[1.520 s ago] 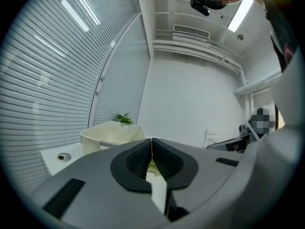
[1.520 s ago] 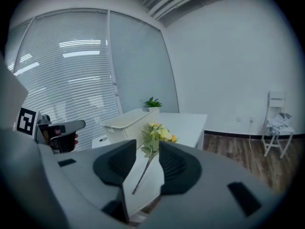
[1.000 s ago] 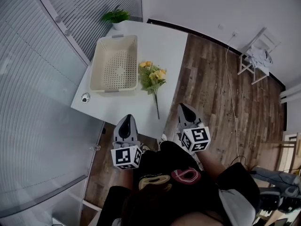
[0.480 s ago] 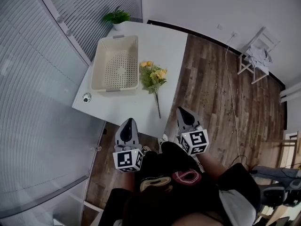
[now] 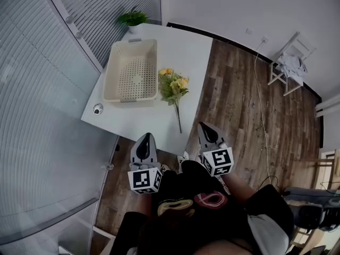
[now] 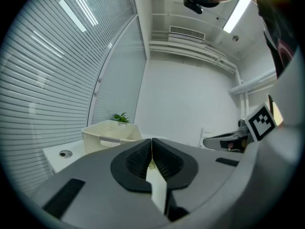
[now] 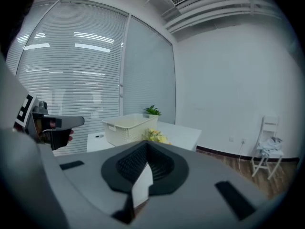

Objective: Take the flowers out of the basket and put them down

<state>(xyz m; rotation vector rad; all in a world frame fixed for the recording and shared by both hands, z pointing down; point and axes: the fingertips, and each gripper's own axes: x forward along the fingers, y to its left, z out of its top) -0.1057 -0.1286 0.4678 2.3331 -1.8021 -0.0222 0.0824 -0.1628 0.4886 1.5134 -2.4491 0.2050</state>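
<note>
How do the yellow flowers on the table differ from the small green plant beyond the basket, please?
The flowers lie flat on the white table beside the basket, with the stem pointing toward the person; the green plant stands upright at the table's far corner. The flowers carry yellow blooms among their leaves; the green plant shows only green leaves. Both are outside the basket.

Head view steeply down; both gripper views low, toward the shared basket (image 5: 135, 70)
</note>
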